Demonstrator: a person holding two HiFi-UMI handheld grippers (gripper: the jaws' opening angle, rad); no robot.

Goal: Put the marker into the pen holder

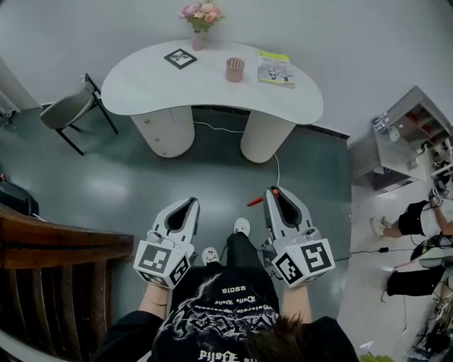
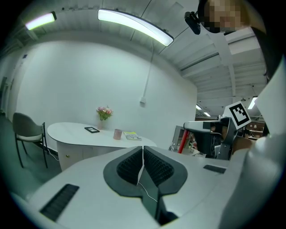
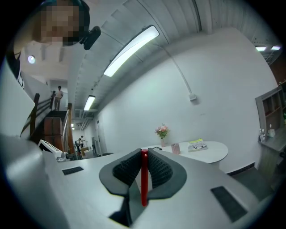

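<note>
A red marker (image 3: 144,176) stands clamped between the pads of my right gripper (image 3: 144,156), and its tip sticks out to the left of that gripper (image 1: 272,194) as a red marker (image 1: 255,201) in the head view. My left gripper (image 1: 185,205) is shut with nothing in it, its pads meeting (image 2: 142,154). The pink ribbed pen holder (image 1: 235,69) stands on the white table (image 1: 148,88), far ahead of both grippers. It also shows small as a pen holder (image 3: 175,148) in the right gripper view and as a pen holder (image 2: 117,133) in the left one.
On the table are a pink flower vase (image 1: 199,21), a black picture frame (image 1: 180,58) and a booklet (image 1: 275,68). A grey chair (image 1: 71,109) stands left of the table. A wooden railing (image 1: 56,276) is at my left, a grey shelf unit (image 1: 407,134) and a seated person (image 1: 417,215) at my right.
</note>
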